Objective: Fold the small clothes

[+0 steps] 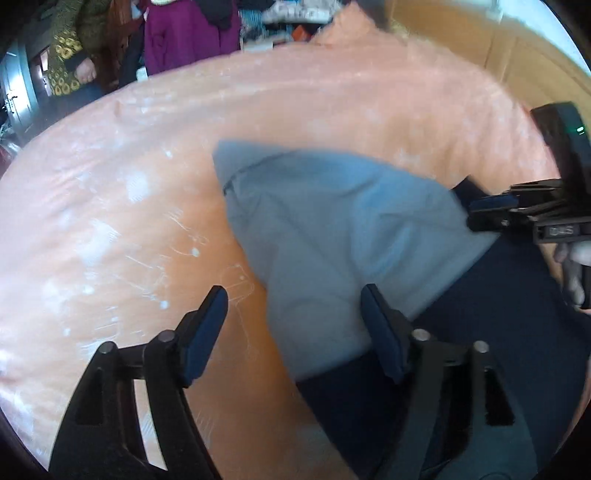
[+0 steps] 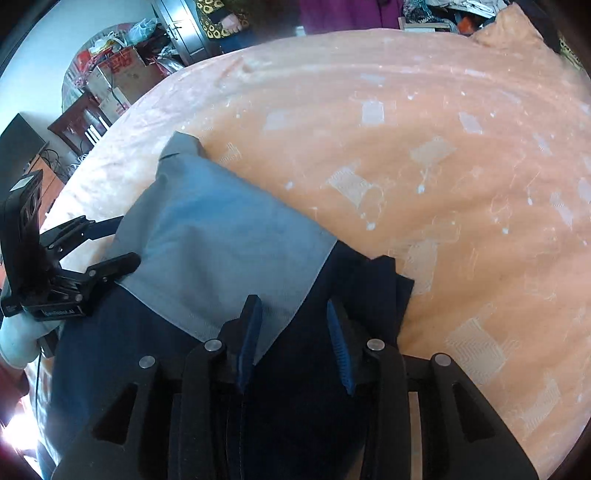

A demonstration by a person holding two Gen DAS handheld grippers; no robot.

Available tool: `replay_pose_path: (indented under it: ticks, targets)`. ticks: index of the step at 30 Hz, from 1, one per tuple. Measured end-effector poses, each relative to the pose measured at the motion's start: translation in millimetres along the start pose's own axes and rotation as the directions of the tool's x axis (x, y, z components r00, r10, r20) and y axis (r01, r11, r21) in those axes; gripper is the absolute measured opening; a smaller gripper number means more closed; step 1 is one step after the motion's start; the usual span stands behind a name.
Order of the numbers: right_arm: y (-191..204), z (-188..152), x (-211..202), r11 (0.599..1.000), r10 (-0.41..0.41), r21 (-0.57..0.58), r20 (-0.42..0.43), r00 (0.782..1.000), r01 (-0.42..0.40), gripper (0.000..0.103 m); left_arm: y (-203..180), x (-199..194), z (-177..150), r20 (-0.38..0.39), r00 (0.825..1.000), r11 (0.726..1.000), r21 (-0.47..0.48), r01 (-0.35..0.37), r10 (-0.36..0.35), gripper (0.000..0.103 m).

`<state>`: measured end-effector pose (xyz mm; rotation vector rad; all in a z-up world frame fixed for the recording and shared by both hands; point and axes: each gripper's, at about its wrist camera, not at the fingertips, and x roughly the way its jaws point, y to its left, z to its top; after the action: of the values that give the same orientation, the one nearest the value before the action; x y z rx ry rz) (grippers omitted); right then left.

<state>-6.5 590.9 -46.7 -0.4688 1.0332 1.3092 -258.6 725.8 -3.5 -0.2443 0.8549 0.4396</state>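
A small garment lies on the orange bedspread [image 1: 110, 206]: its light blue part [image 1: 332, 229] points away and its dark navy part [image 1: 498, 332] lies nearer. My left gripper [image 1: 295, 314] is open, its jaws astride the light blue edge, holding nothing. My right gripper [image 2: 293, 321] is open over the navy part [image 2: 177, 369] beside the light blue part [image 2: 214, 240]. The right gripper also shows at the right of the left wrist view [image 1: 487, 212]. The left gripper shows at the left of the right wrist view [image 2: 107, 243].
The orange bedspread [image 2: 443, 184] with pale square patterns spreads far and right. A pillow corner [image 2: 513, 26] lies at the far edge. Boxes and clutter [image 2: 118, 70] and standing people [image 1: 192, 33] are beyond the bed. A cardboard box [image 1: 480, 33] is far right.
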Motion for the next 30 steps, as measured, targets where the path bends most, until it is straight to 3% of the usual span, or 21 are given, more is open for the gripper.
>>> replay_pose_path:
  ticks: [3,4,6,10,12,16,17,18,19,21,25,27,30]
  targets:
    - [21.2,-14.1,-57.3,0.998,0.008,-0.065,0.110,0.994,-0.001,0.043,-16.3,-62.8,-18.6,0.108,0.990,0.995,0.039,0.087,-0.091,0.069]
    - [30.1,-25.0,-75.5,0.996,0.022,-0.092,0.142,0.990,-0.009,0.043,-29.0,-86.6,-39.3,0.122,0.984,0.991,0.058,0.120,-0.126,0.069]
    - [49.2,-55.6,-103.5,0.990,0.048,-0.139,0.160,0.986,-0.026,0.043,-42.4,-95.5,-67.9,0.099,0.985,0.988,0.073,0.136,-0.143,0.069]
    - [85.2,-134.1,-105.7,0.986,0.027,-0.166,0.067,0.997,-0.016,0.042,-67.5,-80.4,-130.5,-0.054,0.995,0.988,0.121,0.095,-0.089,0.069]
    - [94.7,-167.7,-80.6,0.989,0.017,-0.150,-0.001,1.000,-0.017,0.042,-68.1,-81.8,-135.9,-0.049,0.996,0.991,0.100,0.084,-0.080,0.072]
    - [109.6,-172.2,-103.1,0.989,-0.031,-0.142,0.045,0.998,0.037,0.044,-61.4,-122.1,-130.4,0.000,1.000,0.999,-0.026,0.023,-0.023,0.073]
    - [111.8,-172.4,-117.6,0.991,-0.028,-0.129,0.075,0.997,0.037,0.048,-57.2,-130.0,-132.1,0.007,1.000,0.998,-0.055,0.000,0.000,0.081]
    - [115.0,-176.3,-137.2,0.991,-0.045,-0.120,0.112,0.993,0.058,0.064,-54.6,-138.8,-138.8,0.016,1.000,0.995,-0.095,-0.023,0.025,0.092]
    - [116.5,-181.6,-149.4,0.991,-0.063,-0.110,0.128,0.990,0.077,0.086,-48.1,-144.9,-143.8,0.019,0.999,0.989,-0.141,-0.041,0.044,0.095]
    - [115.9,-198.0,-166.6,0.991,-0.098,-0.078,0.139,0.985,0.109,0.103,-39.7,-148.4,-158.0,-0.004,0.995,0.976,-0.197,-0.097,0.098,0.096]
    - [108.7,-238.3,-179.2,0.982,-0.190,0.016,0.077,0.979,0.189,0.103,-37.9,-136.3,-186.1,-0.112,0.981,0.946,-0.268,-0.182,0.157,0.097]
    - [102.4,-251.3,-177.9,0.976,-0.213,0.054,0.055,0.975,0.210,0.103,-43.6,-119.3,-193.1,-0.171,0.973,0.942,-0.274,-0.195,0.152,0.101]
    - [93.9,-271.1,-169.6,0.963,-0.246,0.122,0.023,0.969,0.241,0.103,-56.9,-101.9,-194.5,-0.227,0.947,0.938,-0.210,-0.275,0.227,0.103]
